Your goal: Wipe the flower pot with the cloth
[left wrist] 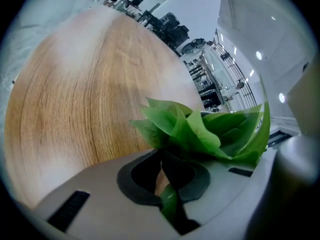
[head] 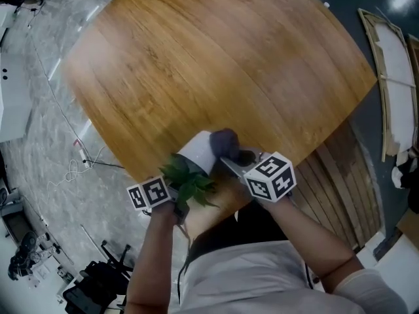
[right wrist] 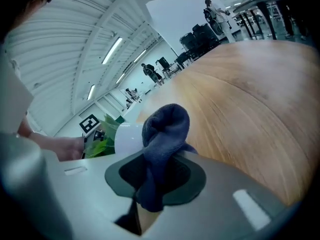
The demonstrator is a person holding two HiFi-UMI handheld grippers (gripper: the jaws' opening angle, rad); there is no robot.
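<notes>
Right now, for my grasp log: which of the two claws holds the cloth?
The right claw, shut on the dark blue cloth; the left claw grips the plant's green leaves instead.

Pale grey shirt (head: 262,277); white cubes (head: 270,177) with black square markers.

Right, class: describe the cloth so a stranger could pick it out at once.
Go to the near edge of the wooden table, where there is a white flower pot with green leaves. Beside the pot, clamped in the right gripper, is the cloth: the only dark blue-grey, soft, bunched thing.
</notes>
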